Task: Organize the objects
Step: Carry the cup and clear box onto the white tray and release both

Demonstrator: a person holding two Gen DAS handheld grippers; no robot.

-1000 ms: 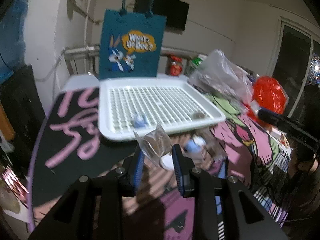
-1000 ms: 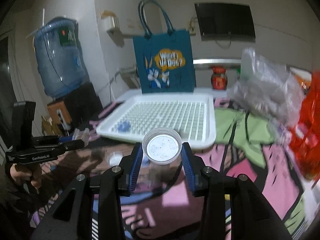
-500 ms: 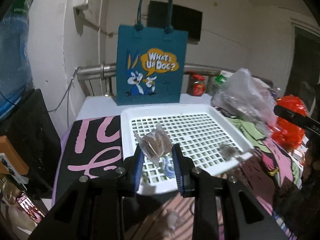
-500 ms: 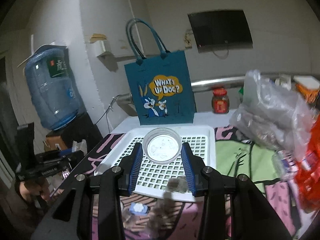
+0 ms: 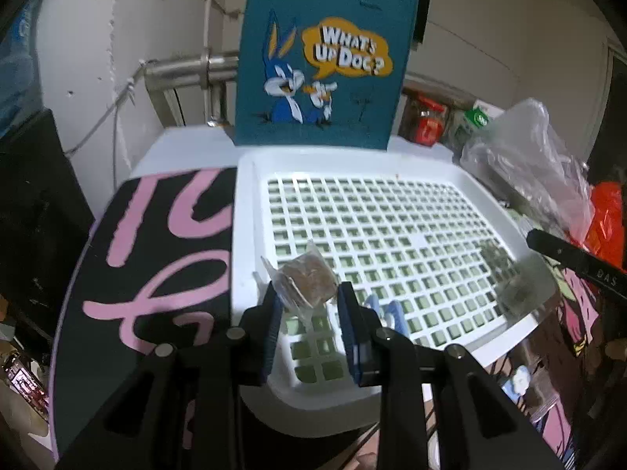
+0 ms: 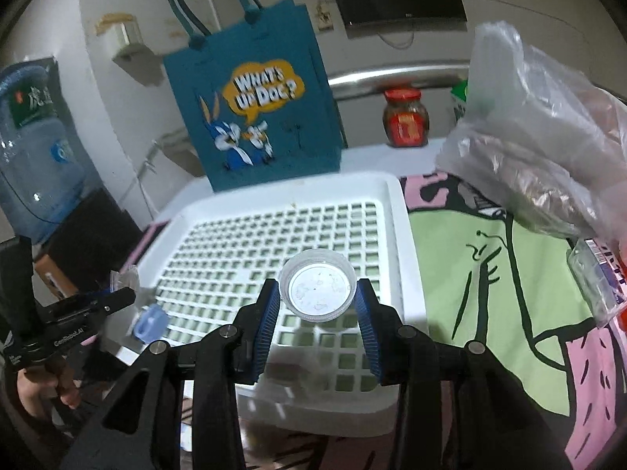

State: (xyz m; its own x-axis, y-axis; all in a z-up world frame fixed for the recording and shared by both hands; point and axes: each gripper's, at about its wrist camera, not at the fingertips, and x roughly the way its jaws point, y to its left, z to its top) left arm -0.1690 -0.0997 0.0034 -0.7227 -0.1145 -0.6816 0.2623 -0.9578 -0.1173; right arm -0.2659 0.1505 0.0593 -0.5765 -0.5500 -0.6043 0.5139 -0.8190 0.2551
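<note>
Both hands are over the tray now, and that is the change: a second ago the two grippers hung back above the printed cloth with the white slotted plastic tray still ahead of them. The left gripper stays clenched on a small clear-wrapped brown snack packet, pads pinching the wrapper from both sides, and it now sits over the tray's near left corner. The right gripper keeps its clamp on a clear round plastic cup with a white lid, blue pads pressed to its sides, held above the near right part of the grid; the same tray fills that view.

Neither grip has shifted during the approach. Already lying on the grid is a small light-blue clip-like piece, just right of the left fingers, and a blurred clear packet shows near the tray's right edge by the other tool. Behind stands the teal felt tote bag with a cartoon rabbit print, upright against the far rim, and a crumpled clear plastic bag sits well off to the right.

My read: transport is nearly over, and both items look lined up for setting down. The release itself has not begun.
</note>
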